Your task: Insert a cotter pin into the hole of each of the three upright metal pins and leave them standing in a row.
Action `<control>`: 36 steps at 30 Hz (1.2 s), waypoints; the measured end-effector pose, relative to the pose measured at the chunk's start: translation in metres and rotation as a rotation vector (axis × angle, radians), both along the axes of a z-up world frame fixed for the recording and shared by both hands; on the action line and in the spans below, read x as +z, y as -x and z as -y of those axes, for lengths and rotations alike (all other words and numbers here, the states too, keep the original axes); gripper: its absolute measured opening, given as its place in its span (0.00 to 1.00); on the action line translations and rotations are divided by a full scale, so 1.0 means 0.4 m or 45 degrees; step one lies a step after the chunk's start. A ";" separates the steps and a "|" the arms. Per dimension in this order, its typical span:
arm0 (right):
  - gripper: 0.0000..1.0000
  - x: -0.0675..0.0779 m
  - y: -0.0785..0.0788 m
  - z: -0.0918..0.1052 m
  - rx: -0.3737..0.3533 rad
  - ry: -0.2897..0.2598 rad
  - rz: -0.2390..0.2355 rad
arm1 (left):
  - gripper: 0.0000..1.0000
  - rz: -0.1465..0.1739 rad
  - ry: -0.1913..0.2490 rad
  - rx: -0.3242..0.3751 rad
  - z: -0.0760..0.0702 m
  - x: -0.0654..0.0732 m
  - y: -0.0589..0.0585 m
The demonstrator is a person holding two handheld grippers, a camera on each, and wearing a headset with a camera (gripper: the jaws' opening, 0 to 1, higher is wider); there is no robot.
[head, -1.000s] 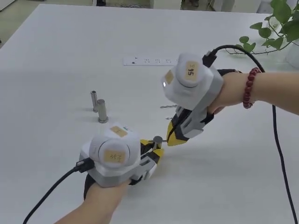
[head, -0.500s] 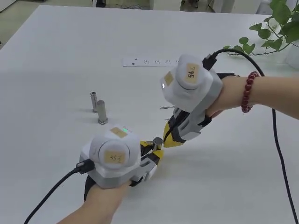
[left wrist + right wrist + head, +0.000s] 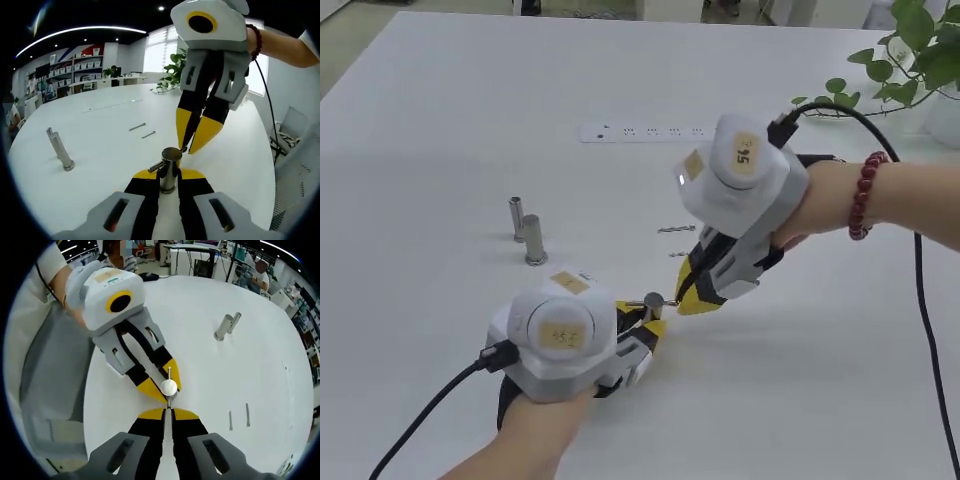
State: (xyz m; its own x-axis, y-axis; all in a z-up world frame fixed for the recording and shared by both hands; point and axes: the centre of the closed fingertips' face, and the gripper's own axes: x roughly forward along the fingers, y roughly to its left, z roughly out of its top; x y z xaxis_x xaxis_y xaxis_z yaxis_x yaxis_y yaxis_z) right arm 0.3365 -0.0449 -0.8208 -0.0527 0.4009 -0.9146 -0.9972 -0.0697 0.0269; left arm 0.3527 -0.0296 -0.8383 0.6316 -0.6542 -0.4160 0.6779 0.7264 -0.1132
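My left gripper (image 3: pixel 650 315) is shut on a short upright metal pin (image 3: pixel 170 167), low on its shaft. A thin cotter pin (image 3: pixel 168 401) runs through the pin's head, and its tip sticks out on the far side (image 3: pixel 156 166). My right gripper (image 3: pixel 168 412) is shut on the cotter pin's near end, tips almost touching the pin (image 3: pixel 654 300). Two more metal pins (image 3: pixel 516 218) (image 3: pixel 534 242) stand upright close together at the left. Two loose cotter pins (image 3: pixel 677 229) (image 3: pixel 682 252) lie on the table behind the right gripper (image 3: pixel 685 300).
The white table (image 3: pixel 470 120) has a white power strip (image 3: pixel 645 131) lying flat at the back. A green plant (image 3: pixel 910 50) hangs over the far right corner. Black cables trail from both grippers, one along the right edge (image 3: pixel 920 320).
The right gripper and hand have shifted slightly to the right while its tips stay at the pin. The left gripper has held still with the pin.
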 end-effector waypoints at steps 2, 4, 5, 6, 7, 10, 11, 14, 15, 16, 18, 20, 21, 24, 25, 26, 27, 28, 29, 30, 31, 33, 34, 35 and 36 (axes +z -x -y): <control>0.04 0.000 0.001 -0.003 0.005 -0.006 0.003 | 0.12 -0.001 0.001 0.001 0.000 0.000 0.001; 0.03 -0.001 0.002 -0.006 0.005 -0.007 0.003 | 0.12 0.000 0.000 0.001 0.000 0.000 0.001; 0.03 -0.002 0.002 -0.007 0.005 -0.008 0.004 | 0.12 -0.001 0.000 0.001 0.000 -0.001 0.001; 0.03 -0.002 0.002 -0.009 0.005 -0.008 0.006 | 0.12 -0.002 0.001 0.001 -0.001 -0.001 0.002; 0.03 -0.001 0.002 -0.011 0.004 -0.008 0.005 | 0.12 -0.002 0.001 0.001 -0.001 -0.002 0.002; 0.03 -0.001 0.002 -0.017 0.001 -0.013 0.004 | 0.12 -0.003 0.002 0.002 -0.001 -0.003 0.002; 0.03 -0.002 0.003 -0.018 0.003 -0.010 0.004 | 0.12 -0.004 0.003 0.002 -0.002 -0.004 0.002; 0.03 -0.003 0.005 -0.019 0.000 -0.010 0.002 | 0.12 -0.005 0.003 0.002 -0.002 -0.004 0.002; 0.03 -0.003 0.005 -0.020 -0.001 -0.011 0.002 | 0.12 -0.006 0.003 0.002 -0.002 -0.005 0.002; 0.03 -0.002 0.006 -0.020 -0.002 -0.011 0.002 | 0.12 -0.006 0.003 0.002 -0.002 -0.005 0.003; 0.03 -0.003 0.007 -0.019 -0.006 -0.009 -0.002 | 0.12 -0.010 0.004 0.004 -0.003 -0.005 0.003; 0.05 -0.003 0.007 -0.020 -0.010 -0.009 -0.003 | 0.12 -0.022 0.008 0.009 -0.003 -0.007 0.003; 0.06 -0.003 0.006 -0.020 -0.011 -0.009 -0.003 | 0.12 -0.025 0.004 0.008 -0.003 -0.008 0.002; 0.11 -0.001 0.005 -0.022 -0.037 -0.015 -0.008 | 0.15 -0.043 -0.001 0.012 -0.004 -0.013 0.003; 0.12 -0.001 0.004 -0.022 -0.043 -0.019 -0.009 | 0.17 -0.045 -0.005 0.015 -0.006 -0.014 0.003; 0.13 0.000 0.003 -0.021 -0.045 -0.023 -0.008 | 0.20 -0.044 -0.003 0.017 -0.007 -0.013 0.002; 0.13 0.001 0.001 -0.022 -0.051 -0.027 -0.005 | 0.22 -0.044 -0.003 0.019 -0.008 -0.011 0.002; 0.14 0.003 0.001 -0.023 -0.061 -0.038 -0.006 | 0.23 -0.044 -0.003 0.017 -0.008 -0.010 0.003; 0.16 0.005 0.002 -0.025 -0.068 -0.046 -0.007 | 0.25 -0.045 -0.002 0.017 -0.009 -0.009 0.003; 0.18 0.007 0.002 -0.028 -0.079 -0.058 -0.006 | 0.26 -0.049 -0.001 0.016 -0.010 -0.009 0.004; 0.19 0.009 0.002 -0.032 -0.088 -0.073 -0.006 | 0.27 -0.048 -0.003 0.015 -0.012 -0.009 0.004; 0.22 0.016 0.006 -0.040 -0.107 -0.110 -0.015 | 0.32 -0.051 -0.010 0.011 -0.016 -0.008 0.008; 0.23 0.014 0.003 -0.046 -0.124 -0.128 -0.017 | 0.34 -0.054 -0.013 0.008 -0.017 -0.008 0.011; 0.24 0.015 0.003 -0.048 -0.128 -0.136 -0.017 | 0.36 -0.058 -0.015 0.004 -0.021 -0.009 0.014; 0.25 0.016 0.006 -0.052 -0.131 -0.148 -0.016 | 0.37 -0.058 -0.017 0.001 -0.023 -0.008 0.016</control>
